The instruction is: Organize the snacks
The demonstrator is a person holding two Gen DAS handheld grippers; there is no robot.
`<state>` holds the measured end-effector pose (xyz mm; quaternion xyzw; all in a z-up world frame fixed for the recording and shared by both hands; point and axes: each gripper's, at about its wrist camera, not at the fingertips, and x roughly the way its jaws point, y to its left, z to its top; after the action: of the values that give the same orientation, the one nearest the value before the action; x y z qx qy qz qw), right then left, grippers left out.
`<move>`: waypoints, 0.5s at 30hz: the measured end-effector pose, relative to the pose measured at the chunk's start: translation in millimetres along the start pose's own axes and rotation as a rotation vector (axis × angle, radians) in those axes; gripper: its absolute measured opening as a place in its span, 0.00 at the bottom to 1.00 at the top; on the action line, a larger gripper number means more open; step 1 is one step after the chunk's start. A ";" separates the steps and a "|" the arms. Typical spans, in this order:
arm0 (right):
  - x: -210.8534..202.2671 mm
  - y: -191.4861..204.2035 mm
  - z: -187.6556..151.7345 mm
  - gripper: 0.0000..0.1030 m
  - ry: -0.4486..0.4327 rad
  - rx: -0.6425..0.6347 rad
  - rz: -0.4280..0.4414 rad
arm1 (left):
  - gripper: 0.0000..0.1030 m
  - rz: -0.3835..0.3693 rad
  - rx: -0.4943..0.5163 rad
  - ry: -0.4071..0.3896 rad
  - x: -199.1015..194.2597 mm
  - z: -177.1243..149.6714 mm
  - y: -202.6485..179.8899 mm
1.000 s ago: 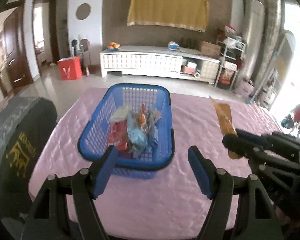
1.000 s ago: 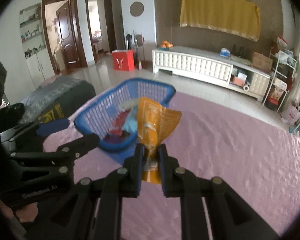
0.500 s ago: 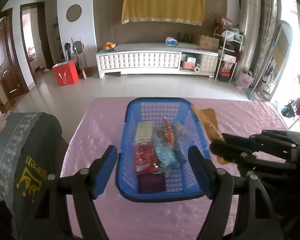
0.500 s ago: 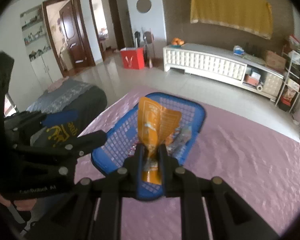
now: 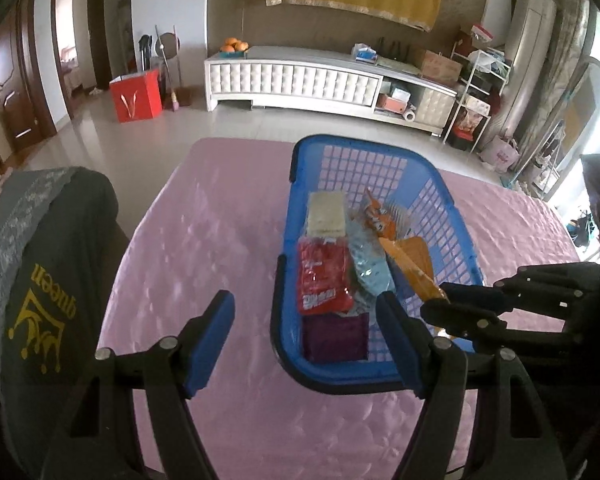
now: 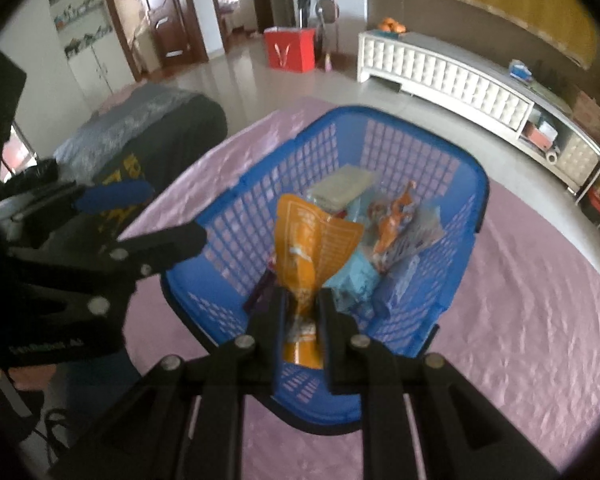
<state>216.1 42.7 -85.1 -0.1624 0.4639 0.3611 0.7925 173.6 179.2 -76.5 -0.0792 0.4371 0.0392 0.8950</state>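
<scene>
Glossy plastic basket (image 5: pixel 452 216), shiny quilted tablecloth (image 5: pixel 204 240), crinkly foil packet (image 6: pixel 308 248).

Each hand-held gripper (image 5: pixel 306 338) (image 6: pixel 302 316) has black plastic arms, silver pivot screws and blue finger pads (image 5: pixel 210 338).

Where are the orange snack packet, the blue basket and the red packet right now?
orange snack packet (image 6: pixel 306 240), right wrist view, middle of the upper panel.
blue basket (image 5: pixel 364 148), left wrist view, far rim.
red packet (image 5: pixel 322 276), left wrist view, middle of its face.
</scene>
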 end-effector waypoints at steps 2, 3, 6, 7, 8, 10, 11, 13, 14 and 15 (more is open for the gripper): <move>4.6 -1.0 -0.4 0.18 0.025 -0.003 0.009 | 0.69 0.000 -0.006 0.006 0.4 -1.2 2.5; 6.1 -1.3 -1.6 0.19 0.036 0.000 0.013 | 0.69 -0.001 -0.009 0.007 0.2 -1.7 2.7; 10.5 0.3 -3.0 0.38 0.074 0.004 -0.029 | 0.69 -0.008 -0.016 0.008 -2.2 -2.7 4.5; 9.8 0.0 -3.7 0.45 0.074 0.003 -0.040 | 0.69 -0.009 -0.015 0.007 -3.2 -2.9 3.6; 7.1 -1.2 -4.2 0.46 0.067 0.000 -0.043 | 0.69 -0.010 -0.015 0.006 -4.7 -3.6 2.6; 2.0 -1.7 -7.8 0.51 0.059 -0.003 -0.041 | 0.69 -0.021 -0.010 0.000 -8.5 -5.0 0.3; -1.3 -2.3 -10.3 0.54 0.063 -0.002 -0.034 | 0.69 -0.025 -0.008 -0.003 -9.9 -4.9 -0.7; -8.1 -4.0 -14.7 0.64 0.063 0.003 -0.034 | 0.69 -0.035 -0.004 -0.012 -13.7 -5.9 -5.3; -14.2 -5.5 -18.4 0.65 0.052 0.009 -0.050 | 0.69 -0.041 -0.002 -0.019 -15.4 -6.7 -7.3; -20.1 -7.6 -21.7 0.66 0.037 0.019 -0.065 | 0.69 -0.045 0.004 -0.026 -17.9 -7.9 -11.2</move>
<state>201.9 16.2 -79.8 -0.1764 0.4766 0.3276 0.7965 158.0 166.8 -66.0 -0.0870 0.4238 0.0192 0.9014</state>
